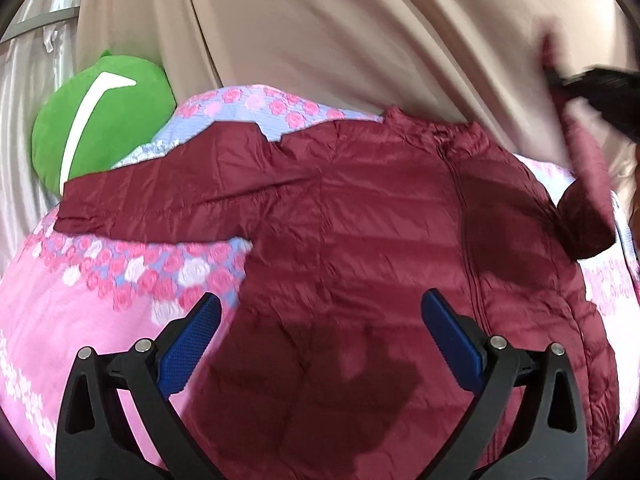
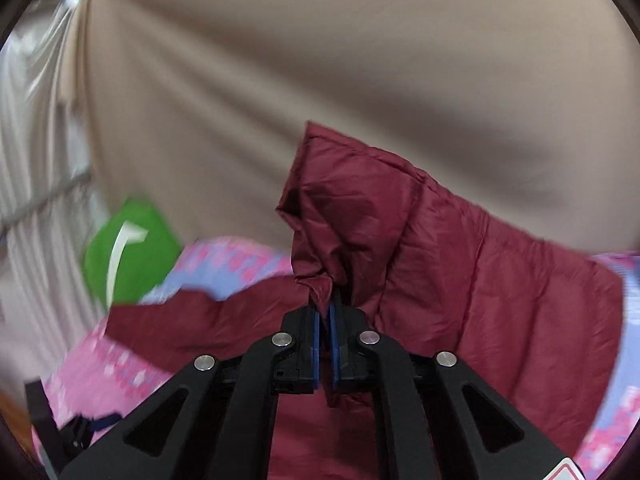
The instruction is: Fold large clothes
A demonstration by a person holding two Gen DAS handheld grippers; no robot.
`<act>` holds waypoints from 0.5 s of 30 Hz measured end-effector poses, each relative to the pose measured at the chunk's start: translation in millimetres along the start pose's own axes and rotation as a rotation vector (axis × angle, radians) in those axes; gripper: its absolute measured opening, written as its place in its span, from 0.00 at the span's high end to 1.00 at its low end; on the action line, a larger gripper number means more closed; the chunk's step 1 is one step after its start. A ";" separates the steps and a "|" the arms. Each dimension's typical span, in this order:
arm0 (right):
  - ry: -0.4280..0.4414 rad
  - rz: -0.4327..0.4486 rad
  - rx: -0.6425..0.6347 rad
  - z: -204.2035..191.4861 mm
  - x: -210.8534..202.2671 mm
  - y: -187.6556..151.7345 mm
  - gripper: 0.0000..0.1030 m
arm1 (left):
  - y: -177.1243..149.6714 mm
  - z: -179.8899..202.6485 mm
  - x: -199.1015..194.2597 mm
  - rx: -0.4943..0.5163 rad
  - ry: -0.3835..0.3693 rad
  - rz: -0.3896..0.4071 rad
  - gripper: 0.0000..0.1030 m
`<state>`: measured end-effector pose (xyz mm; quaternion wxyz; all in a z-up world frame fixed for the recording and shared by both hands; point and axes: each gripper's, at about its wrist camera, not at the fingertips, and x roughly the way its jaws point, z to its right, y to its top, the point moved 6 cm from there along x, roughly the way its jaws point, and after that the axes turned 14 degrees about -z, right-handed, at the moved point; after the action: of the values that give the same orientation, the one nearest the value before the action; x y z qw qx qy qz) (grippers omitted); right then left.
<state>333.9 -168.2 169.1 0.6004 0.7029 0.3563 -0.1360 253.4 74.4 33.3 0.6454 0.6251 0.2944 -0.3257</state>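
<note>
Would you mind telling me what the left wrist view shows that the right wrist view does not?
Only the left wrist view shows the left gripper open over the maroon jacket and its zipper. Only the right wrist view shows the right gripper shut on the jacket's lifted sleeve. Both show the green cushion, floral bedspread and beige curtain.

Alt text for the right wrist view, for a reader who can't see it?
The right gripper is shut on a maroon jacket's sleeve, lifting it above a pink floral bedspread. A green cushion lies at left, a beige curtain behind.
</note>
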 end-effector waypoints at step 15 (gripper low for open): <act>-0.065 -0.111 0.064 38.4 38.7 -87.0 0.47 | 40.9 -0.9 95.8 -0.076 -0.210 -0.202 0.05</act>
<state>312.7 -189.0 70.8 0.5802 0.6963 0.3704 -0.2032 344.5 70.5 -17.0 0.6597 0.5300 0.2989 -0.4411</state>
